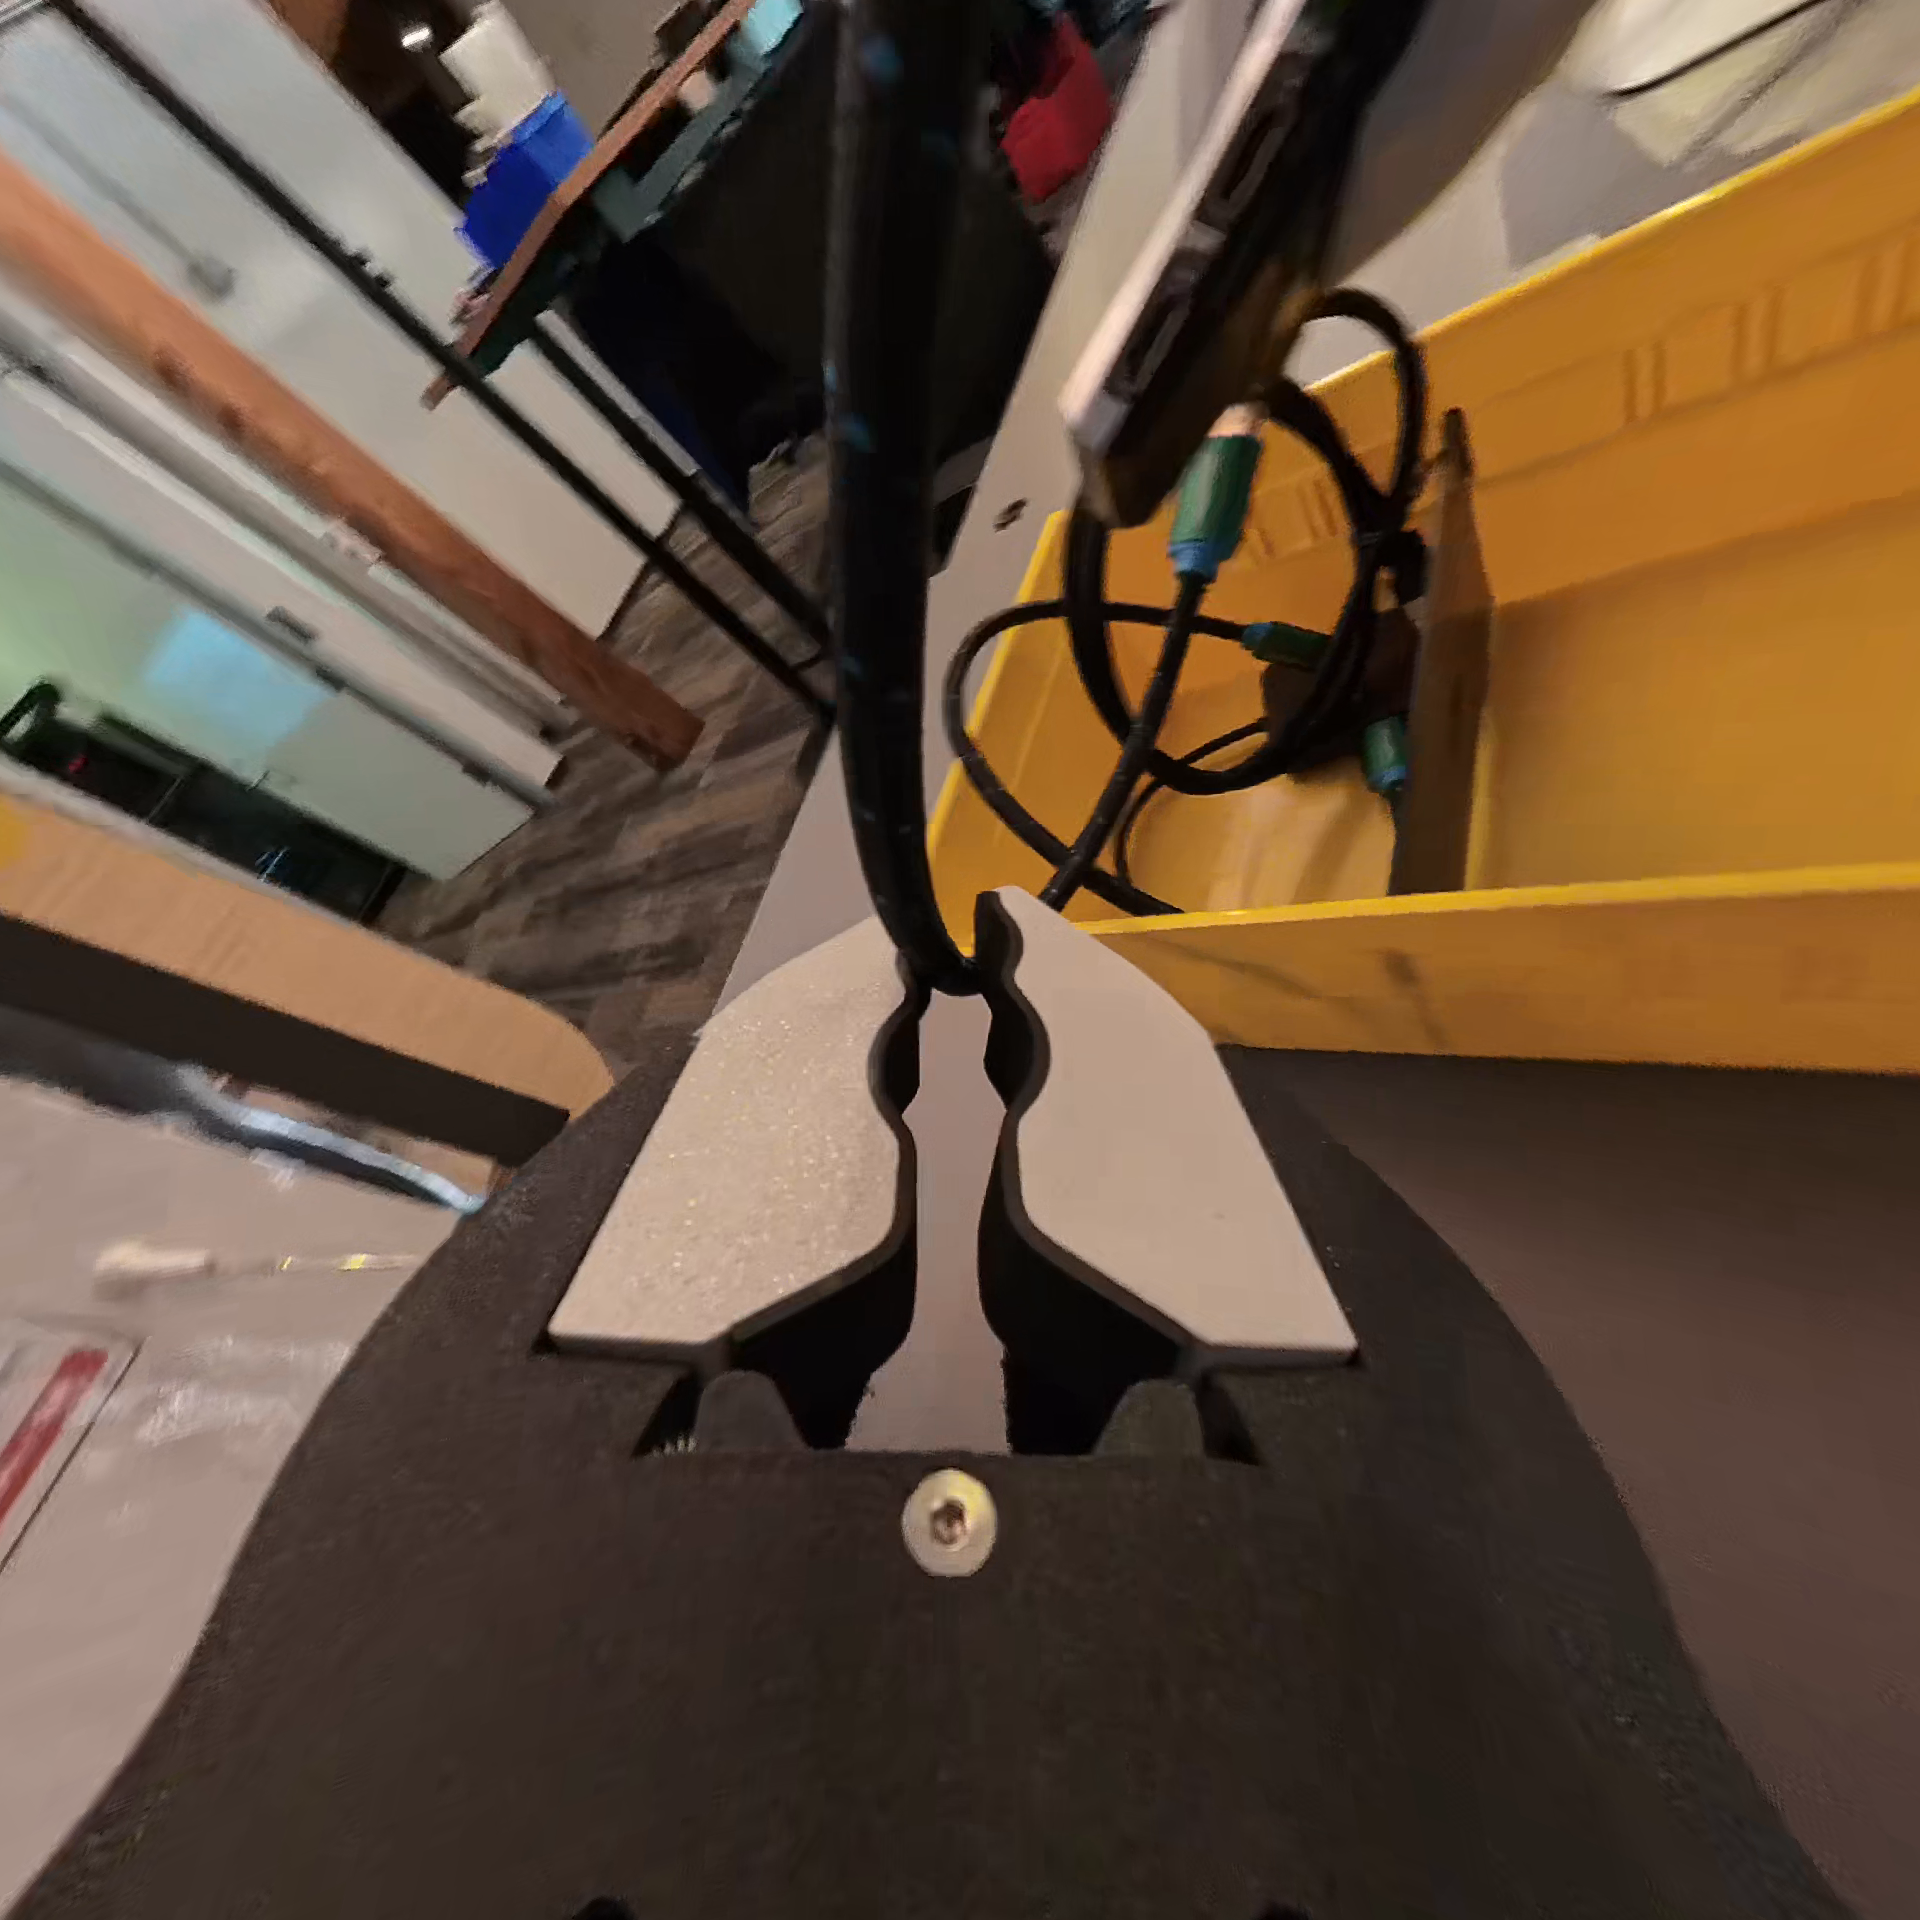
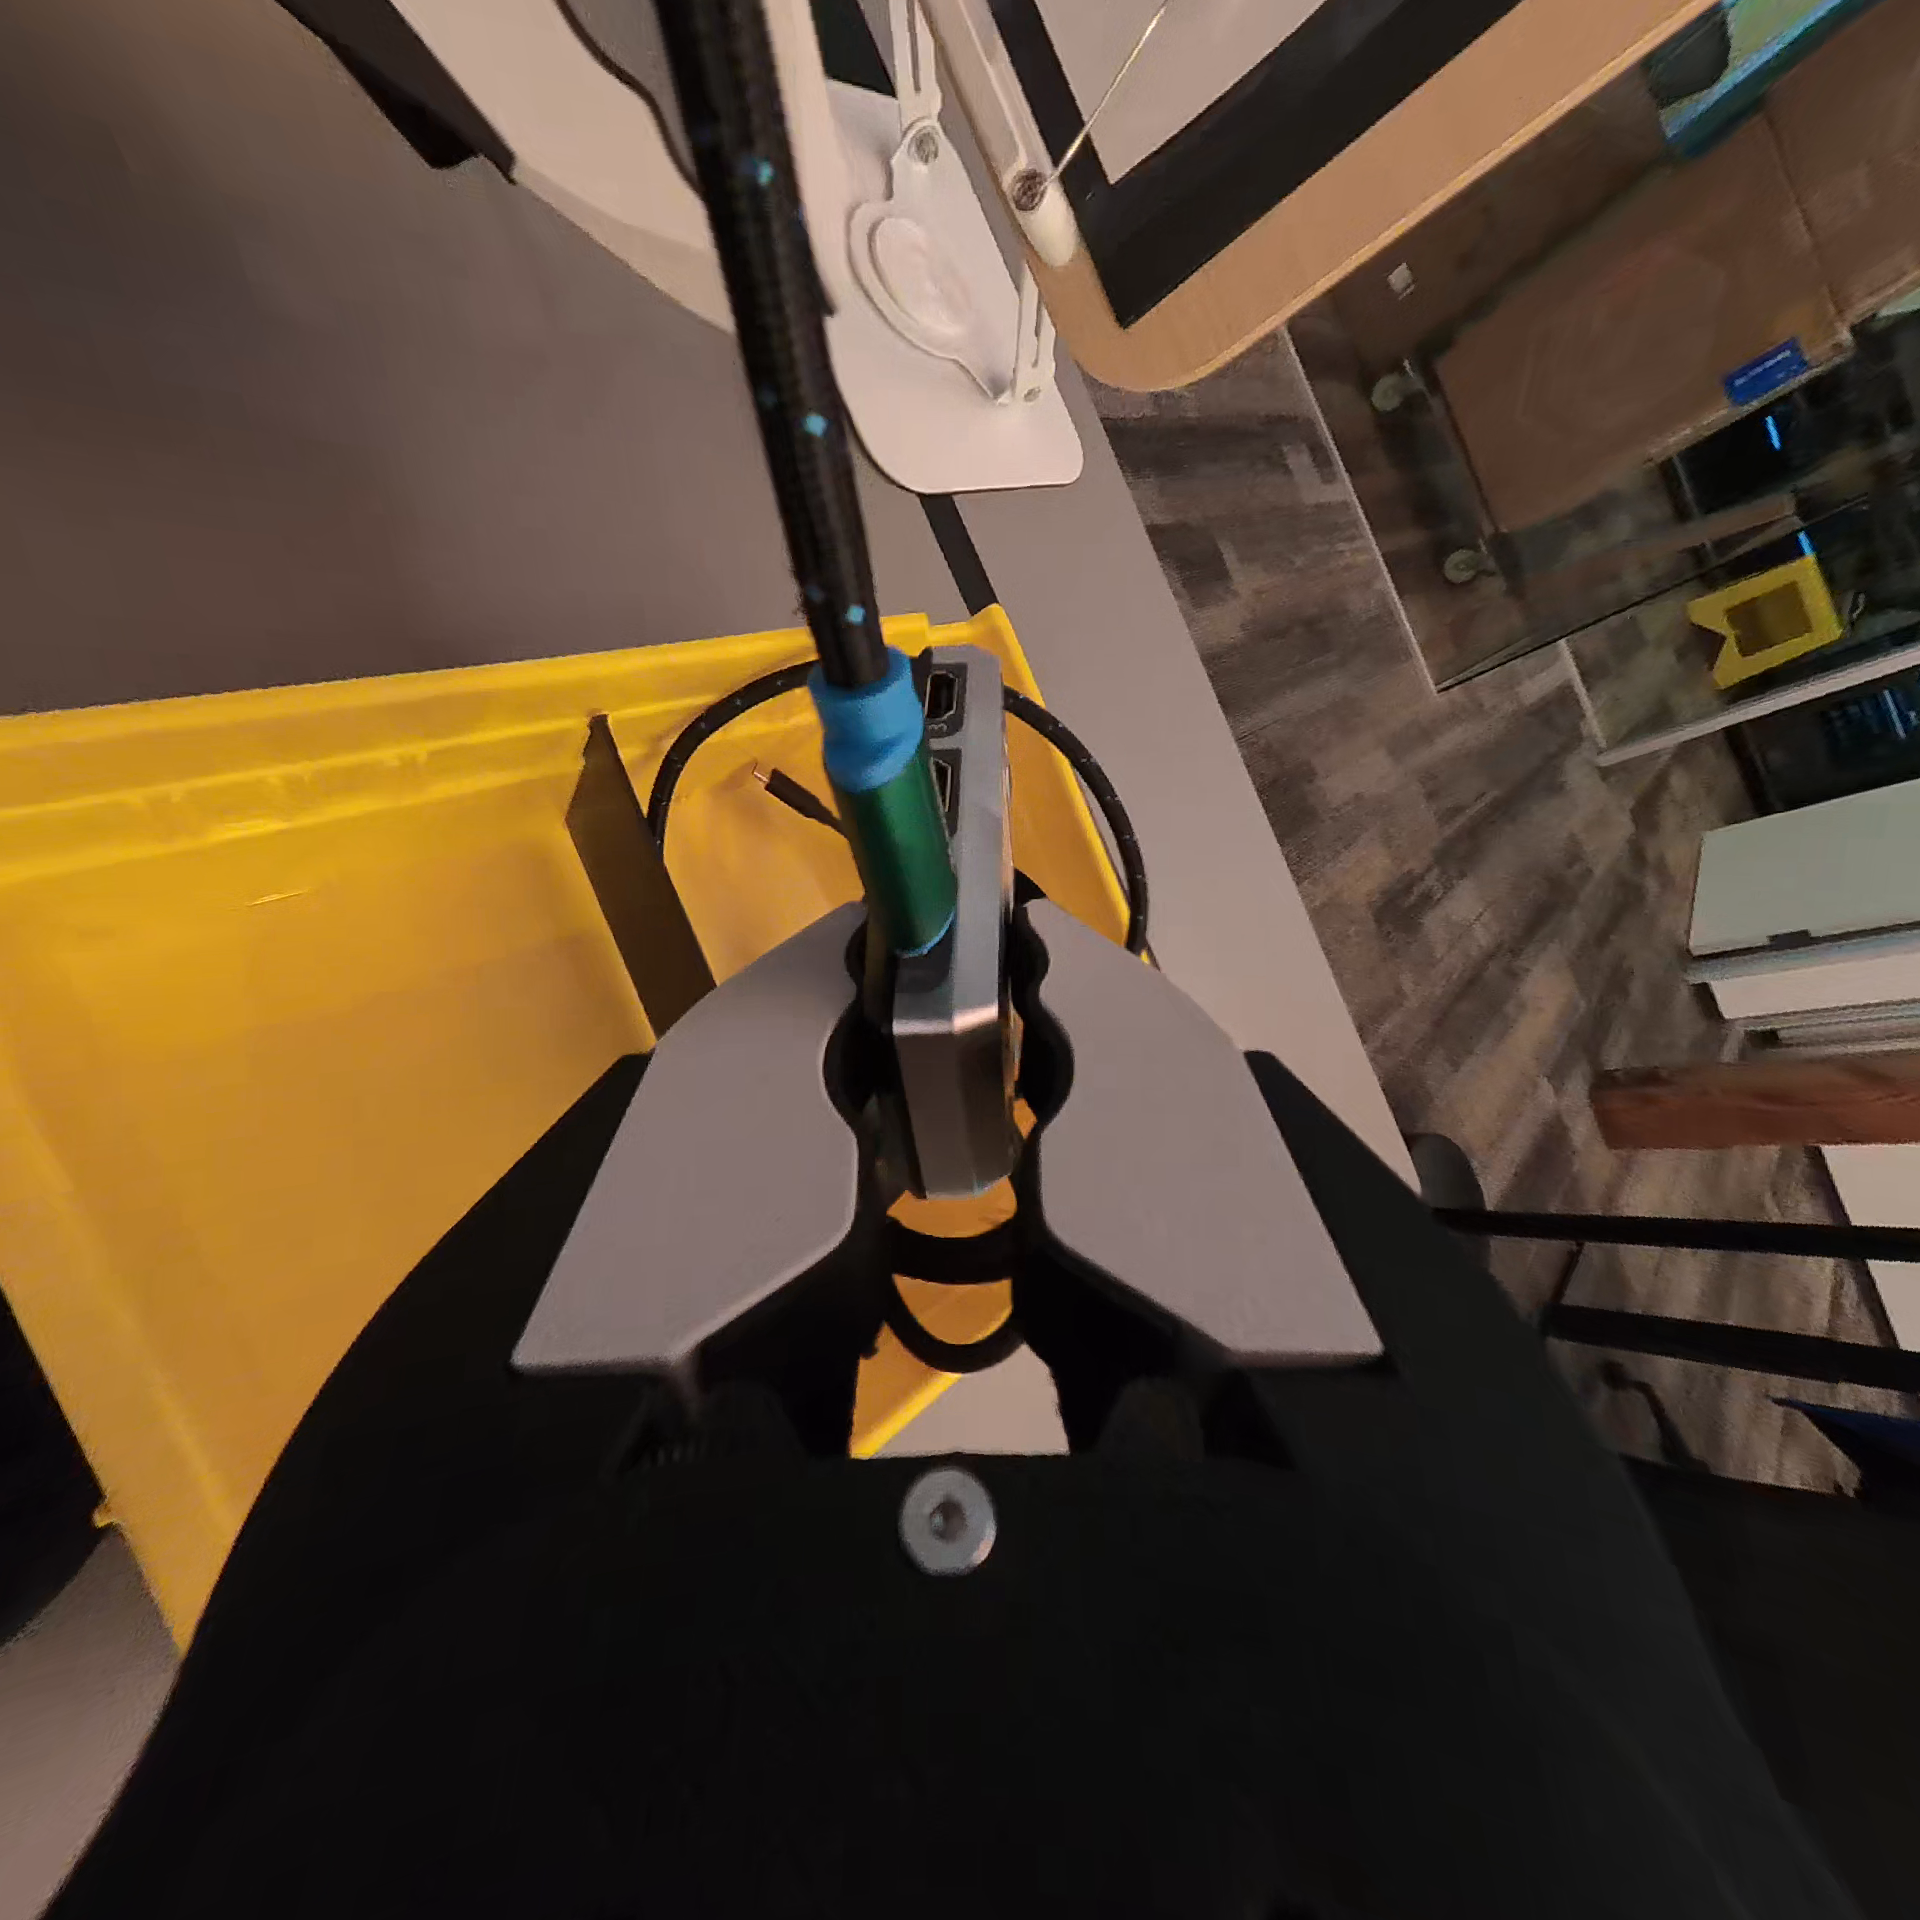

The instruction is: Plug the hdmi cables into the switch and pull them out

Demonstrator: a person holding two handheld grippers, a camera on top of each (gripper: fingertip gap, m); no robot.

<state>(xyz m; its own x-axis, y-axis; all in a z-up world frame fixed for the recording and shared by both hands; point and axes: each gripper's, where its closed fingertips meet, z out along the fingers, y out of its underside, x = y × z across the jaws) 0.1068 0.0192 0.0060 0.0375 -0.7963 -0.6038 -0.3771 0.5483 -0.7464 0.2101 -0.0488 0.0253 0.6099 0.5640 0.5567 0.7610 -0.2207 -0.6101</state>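
We have the right gripper (image 2: 940, 1039) clamped on the slim grey metal HDMI switch (image 2: 961, 1039), lifted above the yellow plastic bin (image 2: 312, 831) so its row of ports faces outward. One black braided HDMI cable with a green plug and blue collar (image 2: 883, 810) sits in a port beside the gripped end, and two ports farther along look empty.

Our left gripper (image 1: 951, 961) pinches that cable's black cord between its tips, well back from the plug; holding the cord there seems meant to steer or tug it while the switch is braced. The left view is blurred, so we cannot be sure how firmly the cord is gripped.

Inside the bin, next to a dark upright divider (image 1: 1439, 675), lies a tangle of more black cables with green plugs (image 1: 1288, 644).
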